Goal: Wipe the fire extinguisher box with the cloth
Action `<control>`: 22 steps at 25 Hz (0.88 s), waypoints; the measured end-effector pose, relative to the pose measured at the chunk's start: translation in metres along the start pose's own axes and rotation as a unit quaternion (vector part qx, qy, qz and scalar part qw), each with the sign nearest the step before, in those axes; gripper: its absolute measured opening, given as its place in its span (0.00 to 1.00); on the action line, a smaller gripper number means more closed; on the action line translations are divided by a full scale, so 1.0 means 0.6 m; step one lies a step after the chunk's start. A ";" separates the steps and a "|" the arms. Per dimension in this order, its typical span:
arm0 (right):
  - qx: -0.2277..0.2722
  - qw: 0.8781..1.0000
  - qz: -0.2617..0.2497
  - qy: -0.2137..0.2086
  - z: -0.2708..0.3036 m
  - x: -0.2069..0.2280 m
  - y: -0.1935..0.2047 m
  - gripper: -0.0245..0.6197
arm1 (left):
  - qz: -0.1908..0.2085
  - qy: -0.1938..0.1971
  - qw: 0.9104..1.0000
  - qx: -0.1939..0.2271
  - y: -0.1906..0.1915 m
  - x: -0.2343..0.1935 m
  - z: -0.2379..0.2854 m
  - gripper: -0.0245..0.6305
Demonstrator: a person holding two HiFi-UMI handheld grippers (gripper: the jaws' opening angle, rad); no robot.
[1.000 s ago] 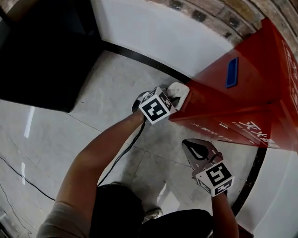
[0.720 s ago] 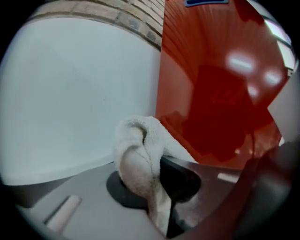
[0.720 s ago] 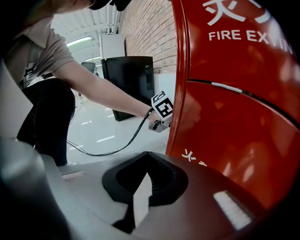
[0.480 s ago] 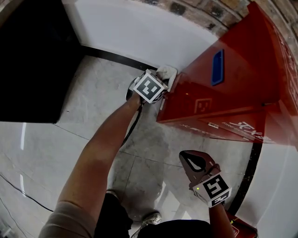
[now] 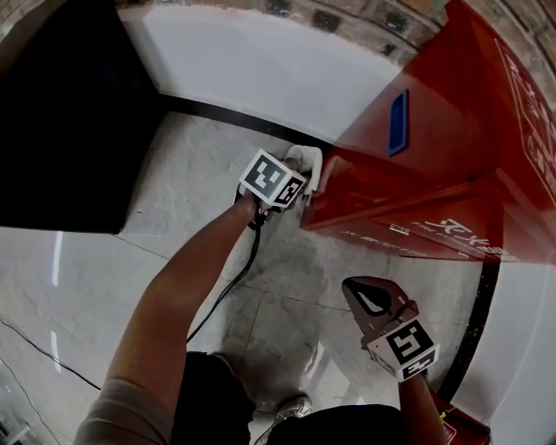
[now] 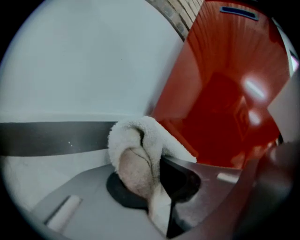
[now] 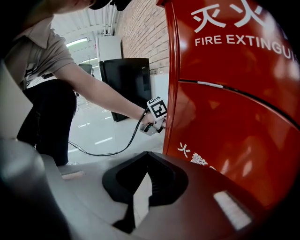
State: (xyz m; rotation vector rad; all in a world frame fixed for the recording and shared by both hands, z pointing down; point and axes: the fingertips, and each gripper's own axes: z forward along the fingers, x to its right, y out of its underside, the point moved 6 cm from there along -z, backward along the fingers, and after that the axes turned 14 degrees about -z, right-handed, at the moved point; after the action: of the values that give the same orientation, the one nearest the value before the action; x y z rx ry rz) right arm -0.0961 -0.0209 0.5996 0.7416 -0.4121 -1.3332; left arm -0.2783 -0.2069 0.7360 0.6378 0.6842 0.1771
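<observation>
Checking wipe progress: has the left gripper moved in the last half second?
Yes. The left gripper, with the cloth, slid down the side of the red box, away from its blue handle.

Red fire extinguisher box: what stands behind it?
Behind the glossy red fire extinguisher box, a white wall with a black base strip, brickwork above. The box covers the wall directly behind it.

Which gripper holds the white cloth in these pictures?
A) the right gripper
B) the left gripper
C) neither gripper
B: the left gripper is shut on the cloth beside the red box; the right gripper is shut with nothing in it.
</observation>
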 end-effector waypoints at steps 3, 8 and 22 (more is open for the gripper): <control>0.006 1.000 0.000 0.000 -0.001 0.006 0.001 0.08 | 0.005 0.008 1.000 -0.020 0.032 0.024 -0.014 0.13; 0.020 1.000 0.004 -0.005 -0.002 0.012 0.007 0.08 | 0.016 0.010 0.998 -0.062 0.081 0.061 -0.051 0.13; 0.102 0.993 0.032 -0.045 -0.068 0.009 0.017 0.16 | 0.131 0.089 0.977 -0.141 0.126 0.278 -0.201 0.13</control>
State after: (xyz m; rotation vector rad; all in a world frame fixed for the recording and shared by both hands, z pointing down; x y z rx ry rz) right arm -0.0608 -0.0153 0.5770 0.8319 -0.6474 -1.2798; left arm -0.2232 -0.0287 0.6210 0.4393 0.7281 0.5724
